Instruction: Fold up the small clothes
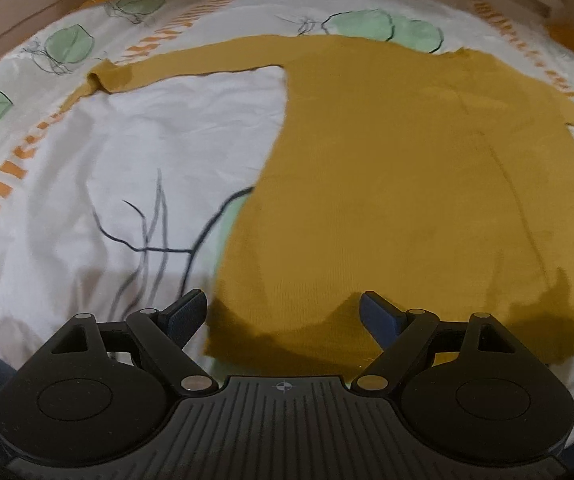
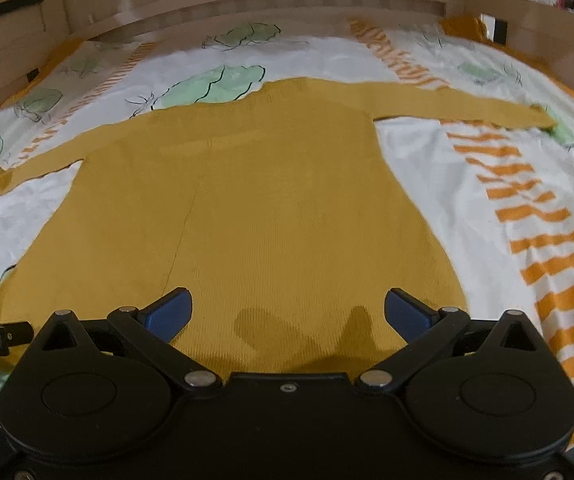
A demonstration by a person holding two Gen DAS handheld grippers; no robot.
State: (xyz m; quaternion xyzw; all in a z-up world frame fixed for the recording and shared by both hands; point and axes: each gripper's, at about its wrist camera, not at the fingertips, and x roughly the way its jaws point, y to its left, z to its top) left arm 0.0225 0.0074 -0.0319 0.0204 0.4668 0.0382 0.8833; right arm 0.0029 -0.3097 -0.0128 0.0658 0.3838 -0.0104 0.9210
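Bed with leaf-print sheet [image 2: 427, 184], wooden frame behind. Mustard sweater [image 2: 279, 208] lies flat, sleeves spread, ready for folding. Left gripper [image 1: 283, 314] and right gripper [image 2: 287, 312] hover over hem, jaws wide apart, holding nothing.

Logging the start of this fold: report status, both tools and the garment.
Left tool open, right tool open, both empty at the hem. Mustard sweater flat on bedspread, sleeves out, unfolded. Nothing in the way.
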